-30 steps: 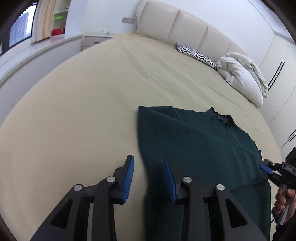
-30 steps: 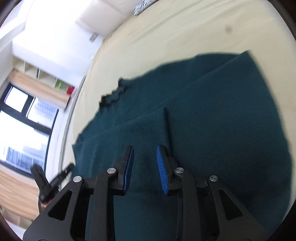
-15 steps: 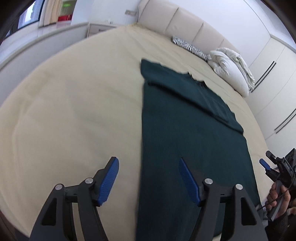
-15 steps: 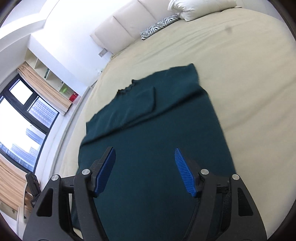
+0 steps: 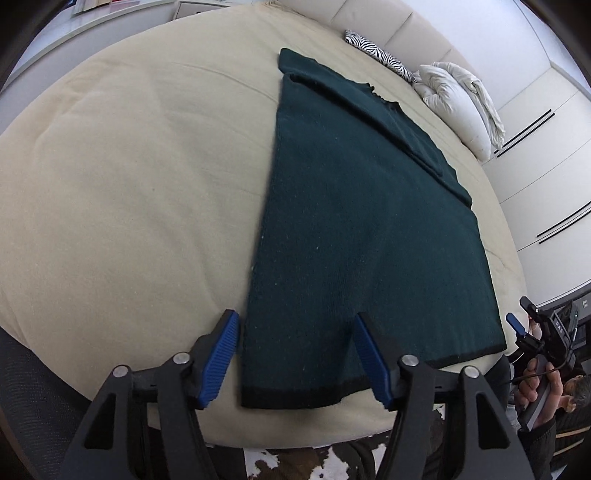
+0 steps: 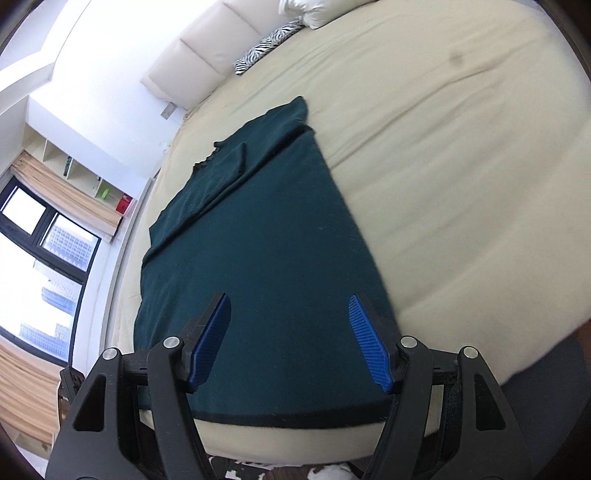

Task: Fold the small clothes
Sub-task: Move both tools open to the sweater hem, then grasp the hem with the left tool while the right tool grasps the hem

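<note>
Green sweater (image 5: 369,229) released; both grippers now hover at its hem.

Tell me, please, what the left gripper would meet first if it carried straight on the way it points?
Most likely the green sweater near its hem; the open left gripper aims there.

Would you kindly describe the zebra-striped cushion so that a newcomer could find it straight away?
Start from the wide beige bed and follow it to the padded cream headboard. The cushion lies flat at its foot, just left of the heaped white duvet. It is the only black-and-white striped thing there; everything near it is plain.
</note>
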The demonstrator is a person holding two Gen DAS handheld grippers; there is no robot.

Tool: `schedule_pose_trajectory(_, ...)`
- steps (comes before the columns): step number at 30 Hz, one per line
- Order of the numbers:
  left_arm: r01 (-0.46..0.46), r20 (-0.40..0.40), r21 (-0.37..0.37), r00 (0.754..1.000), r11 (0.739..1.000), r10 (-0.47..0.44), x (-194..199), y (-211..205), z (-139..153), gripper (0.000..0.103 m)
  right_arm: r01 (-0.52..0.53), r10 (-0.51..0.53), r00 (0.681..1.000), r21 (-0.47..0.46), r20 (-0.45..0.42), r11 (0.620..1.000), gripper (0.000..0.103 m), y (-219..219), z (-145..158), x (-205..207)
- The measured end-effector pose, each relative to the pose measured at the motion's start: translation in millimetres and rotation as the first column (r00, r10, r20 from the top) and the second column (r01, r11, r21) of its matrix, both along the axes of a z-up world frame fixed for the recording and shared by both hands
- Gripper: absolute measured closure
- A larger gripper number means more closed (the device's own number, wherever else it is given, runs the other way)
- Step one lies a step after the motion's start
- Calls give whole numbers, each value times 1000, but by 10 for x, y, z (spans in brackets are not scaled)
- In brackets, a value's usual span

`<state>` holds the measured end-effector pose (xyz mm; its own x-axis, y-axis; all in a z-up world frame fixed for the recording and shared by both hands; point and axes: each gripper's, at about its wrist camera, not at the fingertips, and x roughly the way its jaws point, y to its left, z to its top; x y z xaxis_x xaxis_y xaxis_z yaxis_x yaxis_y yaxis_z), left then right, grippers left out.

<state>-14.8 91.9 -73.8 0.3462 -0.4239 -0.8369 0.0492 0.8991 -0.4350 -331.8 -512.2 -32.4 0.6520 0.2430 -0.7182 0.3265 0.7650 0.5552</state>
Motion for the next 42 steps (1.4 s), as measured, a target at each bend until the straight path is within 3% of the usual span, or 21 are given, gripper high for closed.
schedule_pose_trajectory(8, -24, -43, -54, 999, 998, 22, 24, 96, -40, 44, 51, -50, 994, 10, -92, 999, 37, -295, -111, -201)
schedule_pose_trajectory(14, -26, -55, -71, 998, 997, 22, 2, 125, -32, 46, 33, -27, 989, 41, -147, 999, 37, -317, -222, -169)
schedule_pose_trajectory(18, -25, -58, -65, 998, 998, 21, -8, 149, -38, 56, 36, -26, 985, 54, -170, 998, 37, -323, -240, -141)
schedule_pose_trajectory(22, -36, -77, -110, 997, 993, 27, -15, 220, -54, 59, 23, 12, 976, 154, -219, 988, 37, -330, -316, -78)
schedule_pose_trajectory(28, -80, -112, -209, 992, 975, 57, -41, 368, -97, 59, 24, 39, 977, 287, -211, 958, 39, -325, -429, -35)
schedule_pose_trajectory(31, -107, -129, -262, 989, 959, 76, -64, 449, -130, 59, 33, 34, 977, 309, -208, 951, 58, -328, -499, -59)
schedule_pose_trajectory(32, -111, -131, -269, 988, 957, 77, -72, 463, -133, 59, 36, 33, 977, 319, -210, 947, 71, -343, -528, -74)
schedule_pose_trajectory(35, -106, -127, -269, 989, 957, 74, -87, 473, -122, 59, 35, 34, 975, 304, -218, 952, 95, -357, -554, -113)
schedule_pose_trajectory(40, -104, -124, -262, 990, 959, 73, -102, 462, -94, 62, 31, 16, 983, 250, -182, 968, 98, -384, -443, -167)
schedule_pose_trajectory(42, -98, -125, -246, 990, 964, 69, -101, 463, -87, 74, 28, 14, 986, 240, -168, 970, 98, -400, -391, -171)
